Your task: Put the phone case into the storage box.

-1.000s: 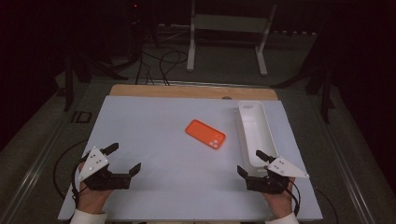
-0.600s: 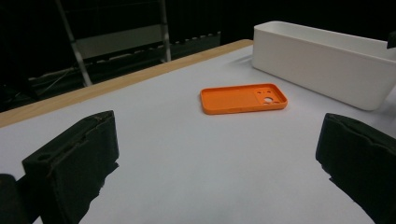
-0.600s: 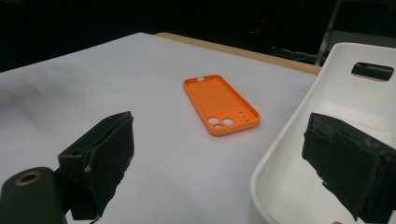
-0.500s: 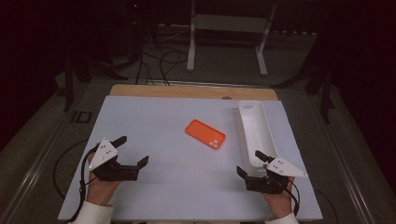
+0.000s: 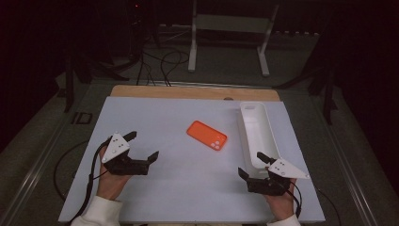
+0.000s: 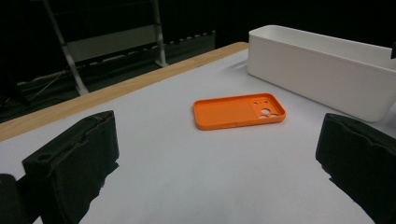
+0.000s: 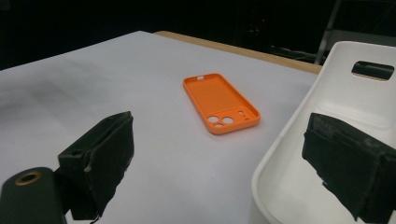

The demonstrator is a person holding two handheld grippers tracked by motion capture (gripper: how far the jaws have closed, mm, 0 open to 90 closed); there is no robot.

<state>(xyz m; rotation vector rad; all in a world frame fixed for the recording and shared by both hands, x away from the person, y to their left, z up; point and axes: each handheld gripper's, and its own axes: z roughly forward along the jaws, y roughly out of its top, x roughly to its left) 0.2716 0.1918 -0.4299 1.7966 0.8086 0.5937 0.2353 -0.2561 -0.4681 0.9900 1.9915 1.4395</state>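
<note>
An orange phone case (image 5: 207,135) lies open side up on the white table top, camera holes toward the near right; it also lies ahead in the left gripper view (image 6: 238,110) and the right gripper view (image 7: 221,102). A long white bin (image 5: 256,133) stands just right of it. My left gripper (image 5: 142,146) is open and empty, low over the table's near left, jaws pointing toward the case. My right gripper (image 5: 251,165) is open and empty at the near end of the bin (image 7: 322,149), one jaw over its rim.
The white sheet (image 5: 174,188) covers a wooden table whose bare edge (image 5: 188,92) runs along the far side. Beyond it stand a metal stand (image 5: 228,28) and floor cables in the dark. A cable (image 5: 89,188) trails from the left gripper.
My left gripper has moved right and forward toward the case, turning its jaws inward. The right gripper, case and bin have stayed put.
</note>
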